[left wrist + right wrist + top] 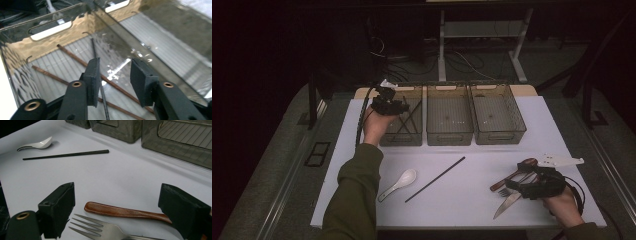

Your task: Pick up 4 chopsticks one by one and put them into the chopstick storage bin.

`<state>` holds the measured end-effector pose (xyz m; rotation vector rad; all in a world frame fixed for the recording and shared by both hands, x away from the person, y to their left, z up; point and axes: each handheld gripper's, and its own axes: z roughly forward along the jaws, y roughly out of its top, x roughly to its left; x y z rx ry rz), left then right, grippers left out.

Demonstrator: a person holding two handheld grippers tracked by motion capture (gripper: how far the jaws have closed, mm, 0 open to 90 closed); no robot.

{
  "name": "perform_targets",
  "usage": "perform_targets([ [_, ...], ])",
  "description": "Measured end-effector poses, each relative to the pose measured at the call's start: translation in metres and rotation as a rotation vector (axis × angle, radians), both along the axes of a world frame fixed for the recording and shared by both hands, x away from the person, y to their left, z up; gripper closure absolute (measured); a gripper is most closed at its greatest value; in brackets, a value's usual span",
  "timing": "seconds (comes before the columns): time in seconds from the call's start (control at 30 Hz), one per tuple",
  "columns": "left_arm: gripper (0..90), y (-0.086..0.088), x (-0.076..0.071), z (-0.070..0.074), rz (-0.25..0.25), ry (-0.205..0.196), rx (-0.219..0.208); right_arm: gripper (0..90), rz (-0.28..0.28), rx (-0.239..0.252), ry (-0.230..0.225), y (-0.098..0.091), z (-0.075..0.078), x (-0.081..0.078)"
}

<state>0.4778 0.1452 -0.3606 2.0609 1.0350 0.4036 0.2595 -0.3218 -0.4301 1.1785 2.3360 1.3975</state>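
My left gripper [389, 105] [115, 62] hangs over the left smoked-plastic bin [402, 140] [50, 47]. Its jaws stand apart with nothing pressed between the pads. On the bin floor below lie two brown chopsticks [72, 53] and a thin black chopstick [94, 48] that runs under the gap of the jaws. My right gripper [514, 186] [117, 188] rests low at the table's front right, wide open. A wooden-handled spoon [514, 173] [125, 212] and a metal fork [504, 191] [100, 228] lie on the table between its jaws, untouched.
A second black chopstick [435, 179] [66, 155] lies slanted mid-table, with a white ceramic spoon [399, 183] [37, 144] to its left. A knife [506, 205] lies by the fork. The middle bin [449, 136] and right bin [501, 136] stand beside the left one.
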Motion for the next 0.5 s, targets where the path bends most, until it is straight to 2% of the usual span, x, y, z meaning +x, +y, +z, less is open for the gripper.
perform_targets([
  [0.17, 49.2, -0.002, -0.014, 0.007, -0.046, -0.002, -0.039, 13.3, -0.002, 0.001, 0.002, 0.0, 0.0, 0.0],
  [0.33, 44.6, -0.008, -0.03, 0.012, -0.089, 0.001, -0.047, 13.3, -0.002, 0.001, 0.003, 0.0, 0.0, 0.0],
  [0.4, 43.5, -0.011, -0.037, 0.013, -0.106, -0.016, -0.05, 13.3, -0.002, 0.001, 0.003, 0.0, 0.0, 0.0],
  [0.5, 41.2, -0.016, -0.046, 0.012, -0.127, -0.017, -0.084, 13.3, -0.004, 0.003, 0.003, 0.0, 0.0, 0.0],
])
